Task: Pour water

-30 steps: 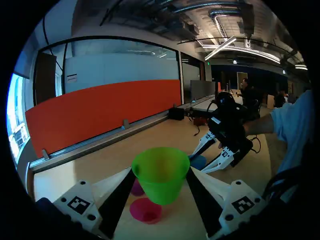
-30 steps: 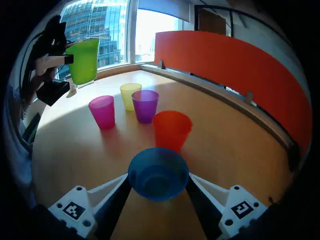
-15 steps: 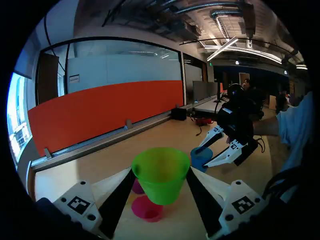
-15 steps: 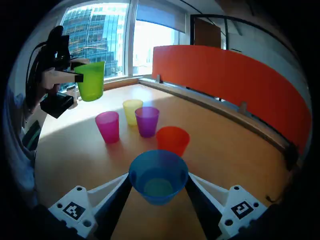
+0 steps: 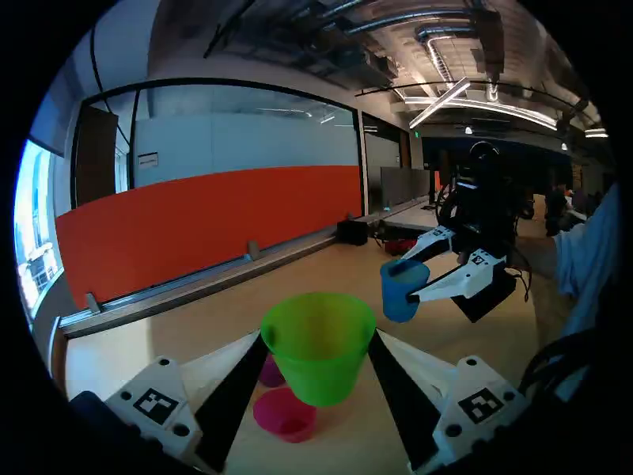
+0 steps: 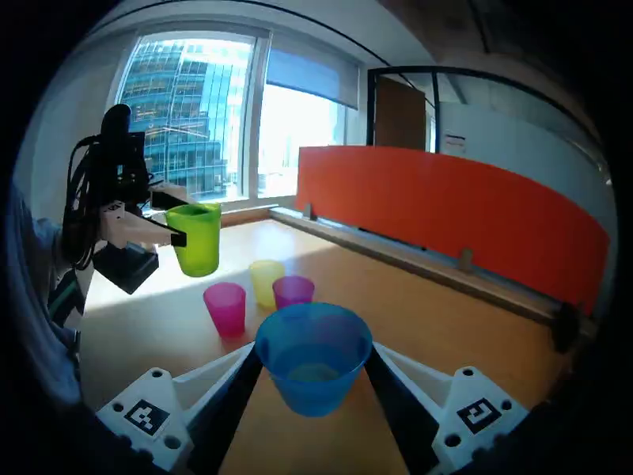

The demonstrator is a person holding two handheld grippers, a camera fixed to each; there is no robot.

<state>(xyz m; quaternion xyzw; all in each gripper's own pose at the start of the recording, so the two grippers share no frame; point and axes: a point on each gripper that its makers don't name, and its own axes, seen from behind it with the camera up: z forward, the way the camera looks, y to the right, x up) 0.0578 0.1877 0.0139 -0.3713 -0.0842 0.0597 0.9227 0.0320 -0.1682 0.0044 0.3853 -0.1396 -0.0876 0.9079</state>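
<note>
The left gripper (image 5: 316, 348) clamps a green cup (image 5: 319, 364), lower centre of the left gripper view; the right gripper (image 6: 313, 356) grips a blue cup (image 6: 313, 380) likewise in its view (both upright, above the tabletop (image 6: 443, 332)).

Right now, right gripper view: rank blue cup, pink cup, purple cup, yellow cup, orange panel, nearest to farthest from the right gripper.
1. blue cup, held in the right gripper.
2. pink cup (left) and purple cup (right), on the table ahead: too close to call.
3. yellow cup, just behind those two.
4. orange panel, along the table's far edge.
</note>
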